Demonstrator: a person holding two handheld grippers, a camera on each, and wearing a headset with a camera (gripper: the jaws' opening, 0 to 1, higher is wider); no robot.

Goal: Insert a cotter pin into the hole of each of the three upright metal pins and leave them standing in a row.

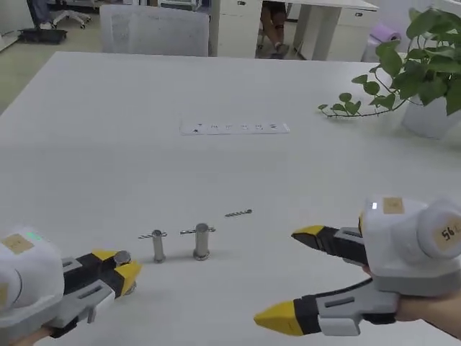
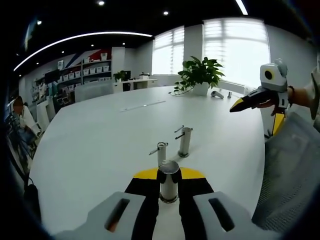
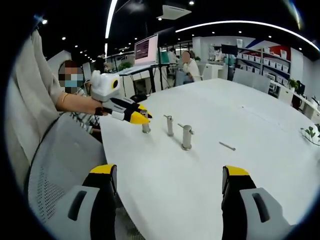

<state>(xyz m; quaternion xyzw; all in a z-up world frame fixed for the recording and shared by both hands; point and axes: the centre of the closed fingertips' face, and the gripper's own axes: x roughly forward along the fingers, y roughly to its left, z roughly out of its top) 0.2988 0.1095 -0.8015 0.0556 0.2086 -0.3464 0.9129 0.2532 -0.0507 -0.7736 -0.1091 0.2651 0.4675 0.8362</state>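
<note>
On the white table [image 1: 108,144], close to the person's left side, first pin [image 1: 122,258] stands upright between the jaws of the left gripper [image 1: 128,268]. Left gripper view: jaws narrow, one on each side of the pin's shaft and looking to be in contact with it; the pin's flat head is above the jaw tips.

Just beside it, middle pin [image 1: 158,246] stands upright, with a cotter pin [image 1: 151,235] crosswise through it near the top. Next along, end pin [image 1: 202,242] is also upright and looks thicker, with a second cotter pin [image 1: 191,231] through it near the top. All three pins form a rough row running left to right in the head view. They stand apart and do not touch.

Loose cotter pin [image 1: 238,213] lies flat on the table beyond the end pin and a little to its right, apart from it.

Right gripper [image 1: 288,274] hangs over the table to the right of the row, well apart from the pins. Its jaws are spread wide with nothing between them, and the yellow tips point toward the row.

Farther back on the table, a white power strip [image 1: 234,128] lies flat near the middle. A leafy plant [image 1: 425,68] in a white pot sits at the far right.
</note>
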